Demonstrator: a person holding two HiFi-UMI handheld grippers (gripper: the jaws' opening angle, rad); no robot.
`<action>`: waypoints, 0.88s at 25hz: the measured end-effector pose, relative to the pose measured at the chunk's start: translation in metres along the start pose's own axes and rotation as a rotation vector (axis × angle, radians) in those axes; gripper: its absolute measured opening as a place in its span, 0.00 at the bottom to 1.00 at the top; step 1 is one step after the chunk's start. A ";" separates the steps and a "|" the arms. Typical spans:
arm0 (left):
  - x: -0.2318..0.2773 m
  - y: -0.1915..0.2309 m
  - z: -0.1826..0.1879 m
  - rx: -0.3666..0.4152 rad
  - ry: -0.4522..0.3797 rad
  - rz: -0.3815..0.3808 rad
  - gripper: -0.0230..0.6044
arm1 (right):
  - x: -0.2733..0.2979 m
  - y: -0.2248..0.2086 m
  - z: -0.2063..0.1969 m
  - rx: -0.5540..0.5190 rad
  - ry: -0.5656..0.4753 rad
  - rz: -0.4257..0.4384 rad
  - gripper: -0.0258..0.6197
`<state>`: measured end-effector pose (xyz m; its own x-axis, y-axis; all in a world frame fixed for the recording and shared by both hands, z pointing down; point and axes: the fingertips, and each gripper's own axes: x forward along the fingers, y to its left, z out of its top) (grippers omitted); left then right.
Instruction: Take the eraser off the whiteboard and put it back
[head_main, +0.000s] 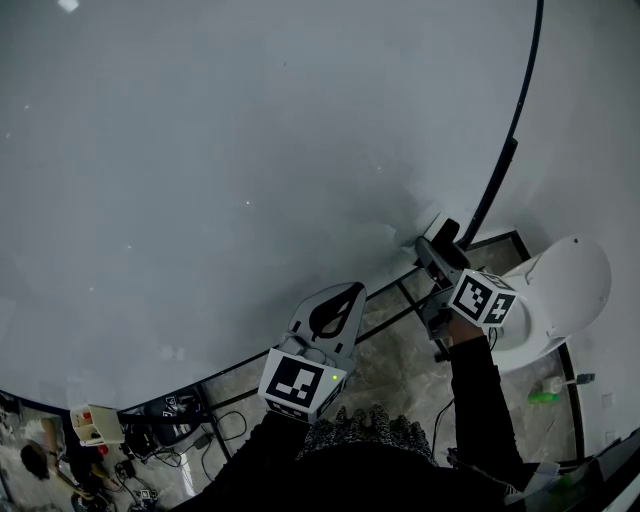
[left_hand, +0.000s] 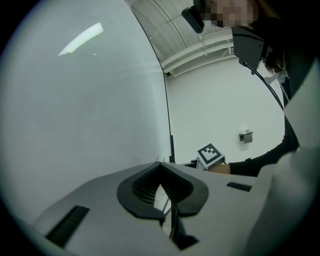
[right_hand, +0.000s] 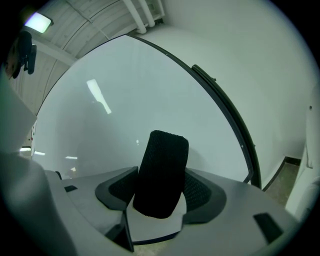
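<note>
Right gripper (right_hand: 161, 186) points at the whiteboard (right_hand: 125, 100) with the eraser (right_hand: 165, 150) between its jaws; the pads seem to press on both its long sides, so I read this as a grip. The eraser sits near the whiteboard's lower right corner, close to the dark frame (right_hand: 225, 115) along the right edge.

Left gripper (left_hand: 161, 180) hangs empty further along the bottom edge, its jaws together at the tips.

The eraser leans slightly between the pads. If the hold is light, it could twist or slip free on a pull off the board and drop to the floor.

No view shows whether the eraser's back lies against the board. In the head view the right gripper covers nearly all of the eraser.
</note>
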<state>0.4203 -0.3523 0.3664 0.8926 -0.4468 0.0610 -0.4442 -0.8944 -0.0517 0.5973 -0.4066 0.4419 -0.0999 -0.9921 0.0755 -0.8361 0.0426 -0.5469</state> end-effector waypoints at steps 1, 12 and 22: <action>-0.001 0.000 0.000 -0.001 0.000 0.000 0.05 | -0.001 0.002 0.001 -0.008 0.003 0.005 0.48; -0.025 0.006 0.004 -0.008 -0.004 0.026 0.05 | -0.037 0.033 0.008 -0.194 -0.027 -0.033 0.48; -0.071 0.001 0.007 -0.017 -0.025 -0.006 0.05 | -0.087 0.098 -0.001 -0.405 -0.037 -0.073 0.48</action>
<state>0.3567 -0.3217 0.3551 0.8966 -0.4414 0.0362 -0.4403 -0.8972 -0.0343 0.5235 -0.3161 0.3829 -0.0194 -0.9975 0.0676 -0.9856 0.0077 -0.1687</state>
